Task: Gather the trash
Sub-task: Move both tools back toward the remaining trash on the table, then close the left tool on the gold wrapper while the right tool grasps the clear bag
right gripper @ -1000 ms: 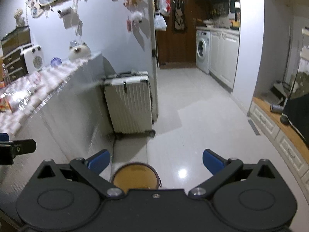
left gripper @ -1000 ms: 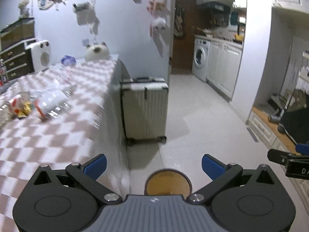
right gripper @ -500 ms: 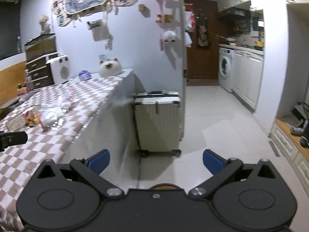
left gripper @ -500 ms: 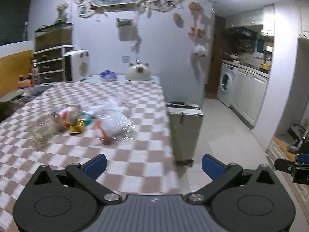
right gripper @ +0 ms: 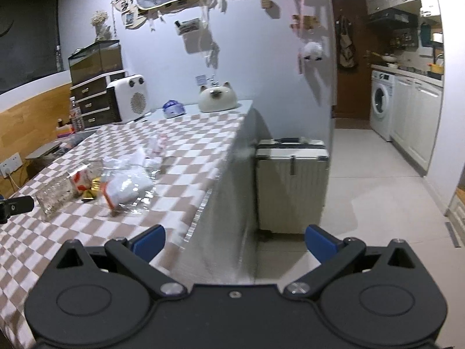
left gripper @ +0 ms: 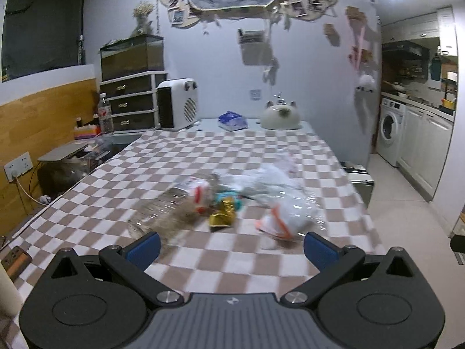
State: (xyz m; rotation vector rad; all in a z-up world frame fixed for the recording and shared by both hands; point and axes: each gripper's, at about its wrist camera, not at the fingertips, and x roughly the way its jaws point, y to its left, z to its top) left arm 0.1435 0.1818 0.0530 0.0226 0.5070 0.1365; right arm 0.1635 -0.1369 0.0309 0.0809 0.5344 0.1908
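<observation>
Trash lies in a pile on the checkered table [left gripper: 203,157]: a clear plastic bottle [left gripper: 165,209] on its side, a gold wrapper [left gripper: 222,218], a teal scrap [left gripper: 231,199] and a crumpled clear bag with orange print [left gripper: 287,212]. The pile also shows in the right wrist view, with the bottle [right gripper: 56,193] and the bag [right gripper: 128,186]. My left gripper [left gripper: 231,248] is open and empty, just short of the pile. My right gripper [right gripper: 234,241] is open and empty over the table's right edge.
A white heater [left gripper: 178,103], a blue packet [left gripper: 232,120] and a cat-shaped pot [left gripper: 280,115] stand at the table's far end. A drawer unit [left gripper: 130,101] stands at the back left. A white suitcase [right gripper: 292,186] stands on the floor beside the table. A washing machine [right gripper: 380,101] is beyond.
Both grippers have swung up and left from the floor toward the table. The trash pile now sits centred ahead of my left gripper. Both stay open.
</observation>
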